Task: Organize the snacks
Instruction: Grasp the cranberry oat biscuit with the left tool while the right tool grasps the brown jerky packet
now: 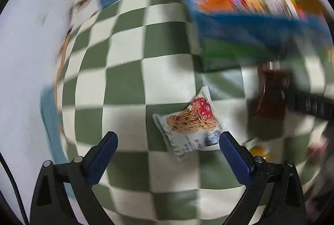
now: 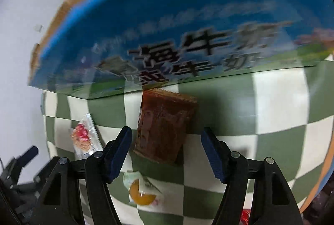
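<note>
Left gripper (image 1: 168, 139) is held wide above white cookie packet (image 1: 187, 123); right gripper (image 2: 167, 135) is spread, empty, above brown wrapped snack (image 2: 165, 126).

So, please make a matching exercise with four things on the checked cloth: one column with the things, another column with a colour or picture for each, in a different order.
Things:
1. cookie packet
2. flat wrapper
3. big box
4. small clear packet

Marks:
A. blue side with dark characters
B. orange round piece inside
C. brown all over
D. picture of a cookie and red berries

Pairs: 1-D, 2-C, 3-A, 4-B
</note>
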Demonstrator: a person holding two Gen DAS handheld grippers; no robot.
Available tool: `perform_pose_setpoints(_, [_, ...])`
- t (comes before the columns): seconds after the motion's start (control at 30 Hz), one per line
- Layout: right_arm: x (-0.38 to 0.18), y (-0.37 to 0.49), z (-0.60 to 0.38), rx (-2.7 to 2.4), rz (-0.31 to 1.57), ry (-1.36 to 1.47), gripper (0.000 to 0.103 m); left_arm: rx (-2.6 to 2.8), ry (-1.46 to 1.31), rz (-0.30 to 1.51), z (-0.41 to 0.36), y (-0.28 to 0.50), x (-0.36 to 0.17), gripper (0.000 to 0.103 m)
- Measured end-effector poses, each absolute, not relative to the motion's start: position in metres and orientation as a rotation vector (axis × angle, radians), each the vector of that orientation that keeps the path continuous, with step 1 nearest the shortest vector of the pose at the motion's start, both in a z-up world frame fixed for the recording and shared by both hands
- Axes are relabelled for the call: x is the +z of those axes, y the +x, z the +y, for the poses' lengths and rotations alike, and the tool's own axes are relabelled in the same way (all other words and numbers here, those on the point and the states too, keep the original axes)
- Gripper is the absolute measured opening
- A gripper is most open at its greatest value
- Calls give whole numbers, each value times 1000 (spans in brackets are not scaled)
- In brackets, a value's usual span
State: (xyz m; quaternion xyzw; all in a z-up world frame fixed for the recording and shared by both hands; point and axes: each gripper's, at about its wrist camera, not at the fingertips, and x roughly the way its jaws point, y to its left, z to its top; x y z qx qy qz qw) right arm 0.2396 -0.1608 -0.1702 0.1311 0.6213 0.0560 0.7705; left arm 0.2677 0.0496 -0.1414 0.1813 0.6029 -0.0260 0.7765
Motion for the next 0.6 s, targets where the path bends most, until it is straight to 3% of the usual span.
perform_pose_setpoints(0.13, [-181,250,-138,88,1350,181,75,-167,637,1295,27,264,-160,100])
perform_pose_setpoints(0.27, [-182,242,-125,120,1340,29,62,-228,760,1256,11,265,-176,100])
perform_pose_setpoints(0.3, [-182,237,-126,132,1346,12,62,-225,748,1257,10,268,-178,95])
perform_pose_setpoints(0.33, [-183,232,-130,142,1356,-7,61,-217,720,1267,12,273,-178,84])
perform_pose_setpoints(0.4, [-182,220,-136,151,1375,-47,61,-190,581,1317,24,285,-177,73])
perform_pose_setpoints(0.6, [-184,201,-143,160,1418,-103,62,-51,153,1457,85,309,-186,73])
